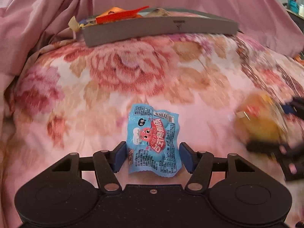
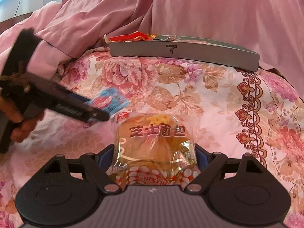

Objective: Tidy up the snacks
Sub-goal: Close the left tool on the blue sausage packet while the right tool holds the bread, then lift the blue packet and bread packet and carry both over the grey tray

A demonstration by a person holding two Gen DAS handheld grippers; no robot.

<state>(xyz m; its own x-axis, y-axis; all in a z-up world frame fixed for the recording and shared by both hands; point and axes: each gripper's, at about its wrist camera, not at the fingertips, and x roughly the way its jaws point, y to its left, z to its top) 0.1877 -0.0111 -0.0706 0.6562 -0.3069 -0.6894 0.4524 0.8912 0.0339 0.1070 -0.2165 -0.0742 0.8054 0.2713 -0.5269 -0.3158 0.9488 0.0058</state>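
Several snacks already lie in the grey box [image 2: 182,52] at the far side of the floral bedspread [image 2: 190,87]. The left tongs [image 1: 153,156] pinch the blue candy packet [image 1: 153,138]; the right tongs [image 2: 153,157] clamp the wrapped cheese bread [image 2: 153,142]. Both remain to be boxed.

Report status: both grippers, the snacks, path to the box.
Left gripper shut on blue packet. Right gripper shut on bread bun. Grey box ahead on floral quilt, already holding snacks. Nothing between.

Left tongs [image 1: 153,156] and right tongs [image 2: 153,156] both point downward, each pair clamped on a packet.
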